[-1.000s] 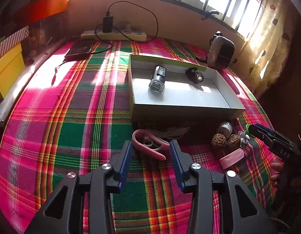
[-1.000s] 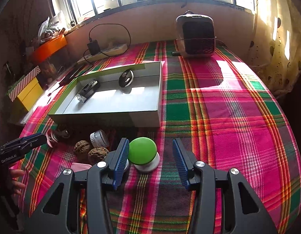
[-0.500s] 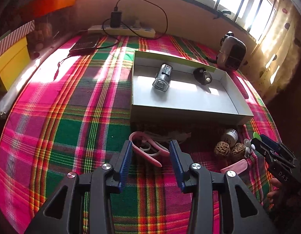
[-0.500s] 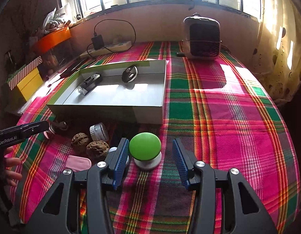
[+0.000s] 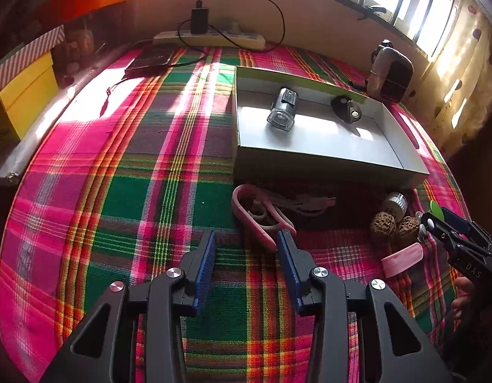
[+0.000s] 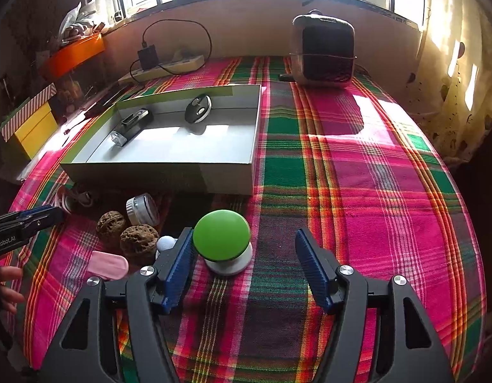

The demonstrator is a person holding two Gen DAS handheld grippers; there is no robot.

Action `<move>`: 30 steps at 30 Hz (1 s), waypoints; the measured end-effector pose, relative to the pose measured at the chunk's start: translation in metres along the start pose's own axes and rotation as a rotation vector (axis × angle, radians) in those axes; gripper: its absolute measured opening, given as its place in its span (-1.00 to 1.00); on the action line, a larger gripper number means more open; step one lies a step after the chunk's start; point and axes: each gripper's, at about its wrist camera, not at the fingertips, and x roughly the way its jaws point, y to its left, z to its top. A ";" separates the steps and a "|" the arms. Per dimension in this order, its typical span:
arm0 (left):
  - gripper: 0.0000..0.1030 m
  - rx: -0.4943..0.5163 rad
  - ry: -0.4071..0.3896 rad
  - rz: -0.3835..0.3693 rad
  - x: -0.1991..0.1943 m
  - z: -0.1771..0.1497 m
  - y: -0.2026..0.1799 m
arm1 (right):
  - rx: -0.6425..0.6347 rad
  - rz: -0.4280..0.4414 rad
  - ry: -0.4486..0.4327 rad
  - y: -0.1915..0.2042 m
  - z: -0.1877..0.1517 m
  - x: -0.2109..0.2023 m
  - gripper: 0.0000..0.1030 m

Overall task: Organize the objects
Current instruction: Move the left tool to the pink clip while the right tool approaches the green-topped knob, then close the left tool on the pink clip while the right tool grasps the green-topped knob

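A green-domed knob on a white base (image 6: 222,244) stands on the plaid cloth between the fingers of my right gripper (image 6: 244,234). Its jaws are opening; the knob sits against the left pad and well clear of the right one. My left gripper (image 5: 246,234) is open just short of a pink looped clip (image 5: 255,220), whose tail reaches the right fingertip. Behind lies a shallow grey box (image 5: 325,162) (image 6: 163,172) holding a small lamp (image 5: 282,113) (image 6: 128,129) and a black oval piece (image 5: 346,110) (image 6: 198,110).
Two walnuts (image 6: 139,241), a small white jar (image 6: 142,207), a pink flat piece (image 6: 108,266) and a white cord (image 5: 303,204) lie in front of the box. A small heater (image 6: 324,54), a power strip (image 5: 210,36) and a yellow box (image 5: 22,95) line the far and left edges.
The right gripper's jaws have spread wider around the green knob. The left gripper has tilted a little, so the pink clip now lies ahead of its right finger instead of between the fingers.
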 end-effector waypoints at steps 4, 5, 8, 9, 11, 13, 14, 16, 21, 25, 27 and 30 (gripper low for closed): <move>-0.26 -0.009 0.000 0.033 -0.003 -0.002 0.010 | 0.008 -0.012 0.010 -0.001 0.000 0.002 0.26; -0.26 -0.009 -0.003 0.039 -0.004 -0.004 0.013 | 0.005 -0.015 0.012 0.000 0.000 0.002 0.26; -0.26 -0.036 -0.011 0.032 -0.008 -0.006 0.021 | 0.001 -0.018 0.016 0.000 0.000 0.003 0.26; -0.26 -0.047 -0.020 0.024 -0.010 -0.006 0.023 | -0.001 -0.020 0.019 0.001 0.000 0.003 0.26; -0.26 -0.063 -0.034 0.000 -0.015 -0.007 0.024 | -0.003 -0.023 0.021 0.002 -0.001 0.003 0.26; -0.26 -0.060 -0.050 -0.035 -0.022 -0.008 0.022 | -0.003 -0.020 0.016 0.002 -0.001 0.002 0.26; -0.26 -0.049 -0.056 -0.043 -0.024 -0.008 0.019 | -0.001 -0.018 0.015 0.001 -0.001 0.002 0.26; -0.26 -0.021 -0.064 -0.036 -0.022 -0.004 0.013 | 0.003 -0.011 0.023 0.001 -0.001 0.004 0.26; -0.26 0.007 -0.026 -0.014 -0.004 0.004 0.006 | 0.003 -0.027 0.034 0.002 -0.001 0.005 0.26; -0.26 0.043 -0.015 -0.024 0.002 0.007 -0.001 | -0.005 -0.035 0.042 0.003 -0.001 0.007 0.26; -0.26 0.049 -0.018 -0.020 0.004 0.007 -0.003 | -0.008 -0.039 0.044 0.003 -0.001 0.008 0.26; -0.26 0.053 -0.016 -0.014 0.008 0.010 -0.004 | -0.011 -0.043 0.046 0.004 0.000 0.008 0.26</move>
